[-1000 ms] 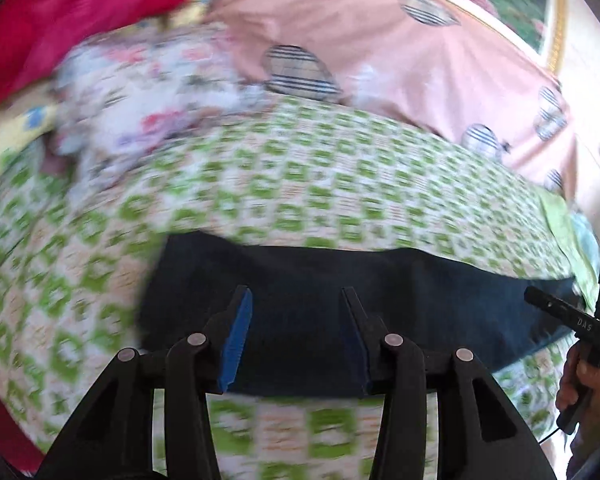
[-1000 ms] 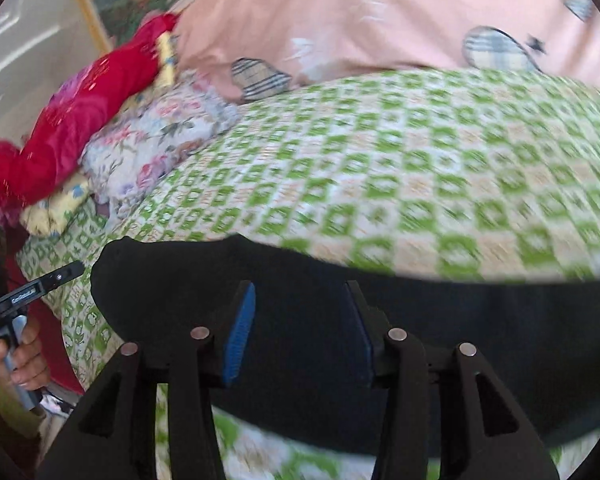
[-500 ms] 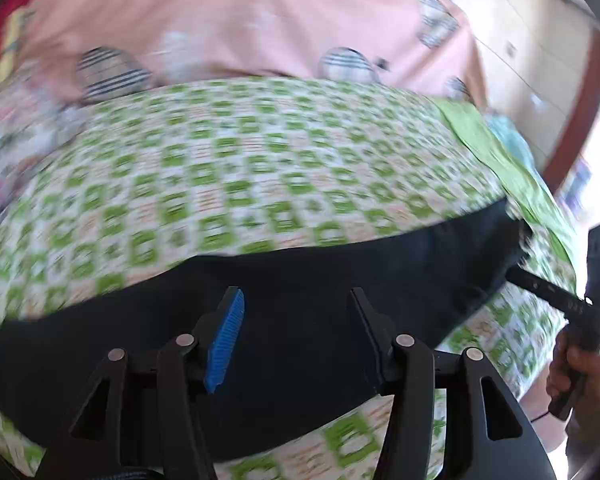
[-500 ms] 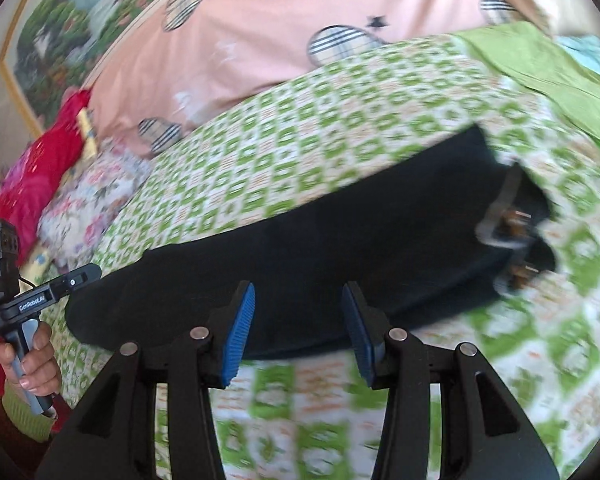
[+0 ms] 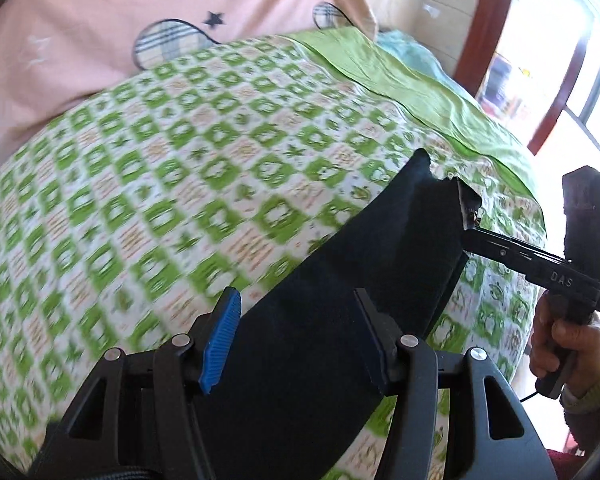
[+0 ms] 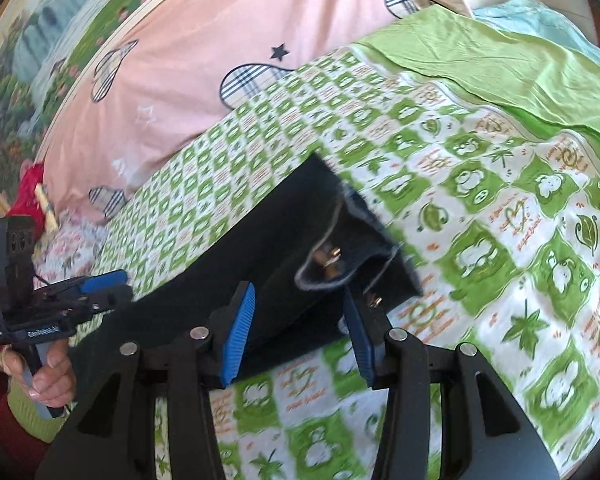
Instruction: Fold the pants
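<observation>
Dark navy pants [image 5: 340,300] lie stretched out flat on a green-checked bed cover [image 5: 160,200]. Their waistband end with brass buttons [image 6: 332,258] shows in the right wrist view. My left gripper [image 5: 296,340] is open, hovering over the middle of the pants. My right gripper [image 6: 300,320] is open, just in front of the waistband's near edge, with nothing between its pads. In the left wrist view the right gripper [image 5: 472,236] touches the waistband end. In the right wrist view the left gripper [image 6: 108,284] hovers at the pants' left part.
A pink quilt with plaid patches [image 6: 220,48] lies along the back of the bed. A plain green sheet [image 6: 500,60] and a light blue cloth [image 6: 540,12] lie at the right. A red cloth and floral pillow [image 6: 64,240] are far left. A doorway [image 5: 560,60] is right.
Both views have swung towards the waistband end of the pants. The right gripper has come up to the waistband edge. Both grippers stayed open.
</observation>
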`<action>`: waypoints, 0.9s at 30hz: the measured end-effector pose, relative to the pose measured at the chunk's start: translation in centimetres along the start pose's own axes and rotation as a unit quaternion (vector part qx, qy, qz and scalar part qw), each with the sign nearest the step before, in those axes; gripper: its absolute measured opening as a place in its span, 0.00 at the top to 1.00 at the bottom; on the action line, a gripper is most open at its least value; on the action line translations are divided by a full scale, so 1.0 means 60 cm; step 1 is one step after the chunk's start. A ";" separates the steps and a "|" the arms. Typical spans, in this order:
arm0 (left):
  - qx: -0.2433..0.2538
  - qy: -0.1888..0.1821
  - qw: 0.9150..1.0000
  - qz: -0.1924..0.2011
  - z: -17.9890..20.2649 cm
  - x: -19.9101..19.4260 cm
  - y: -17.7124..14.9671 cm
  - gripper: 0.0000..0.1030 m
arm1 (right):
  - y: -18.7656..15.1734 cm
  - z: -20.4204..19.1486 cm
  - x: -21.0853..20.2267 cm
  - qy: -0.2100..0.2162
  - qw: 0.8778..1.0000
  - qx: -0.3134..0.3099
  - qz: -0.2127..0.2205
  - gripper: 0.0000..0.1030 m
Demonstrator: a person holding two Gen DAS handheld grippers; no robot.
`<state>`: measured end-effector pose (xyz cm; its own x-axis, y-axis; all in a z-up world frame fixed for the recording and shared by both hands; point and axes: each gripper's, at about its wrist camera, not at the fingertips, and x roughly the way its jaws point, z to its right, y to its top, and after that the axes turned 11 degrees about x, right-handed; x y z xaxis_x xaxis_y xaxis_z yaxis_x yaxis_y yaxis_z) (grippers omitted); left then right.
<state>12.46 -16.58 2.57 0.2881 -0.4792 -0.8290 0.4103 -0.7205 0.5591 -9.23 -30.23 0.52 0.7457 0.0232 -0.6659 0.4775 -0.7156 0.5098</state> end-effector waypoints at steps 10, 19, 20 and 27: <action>0.076 -0.082 0.992 -0.054 0.049 0.118 0.083 0.65 | 0.013 0.015 0.013 0.020 1.000 0.013 0.002 0.80; 0.103 -0.119 0.987 -0.021 0.072 0.063 0.085 0.94 | 0.015 -0.002 -0.044 0.046 0.999 -0.007 0.022 0.94; 0.105 -0.119 0.987 -0.024 0.072 0.065 0.084 0.94 | 0.014 0.001 -0.044 0.040 0.999 -0.007 0.018 0.94; 0.097 -0.061 0.992 -0.053 0.071 0.110 0.084 0.82 | 0.006 0.026 -0.014 -0.001 1.000 0.024 -0.014 0.85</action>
<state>12.72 -25.48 -0.11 0.1403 -0.4441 -0.8849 0.2551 -0.8474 0.4657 -10.43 -31.60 0.42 0.7309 0.0420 -0.6812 0.4759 -0.7468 0.4646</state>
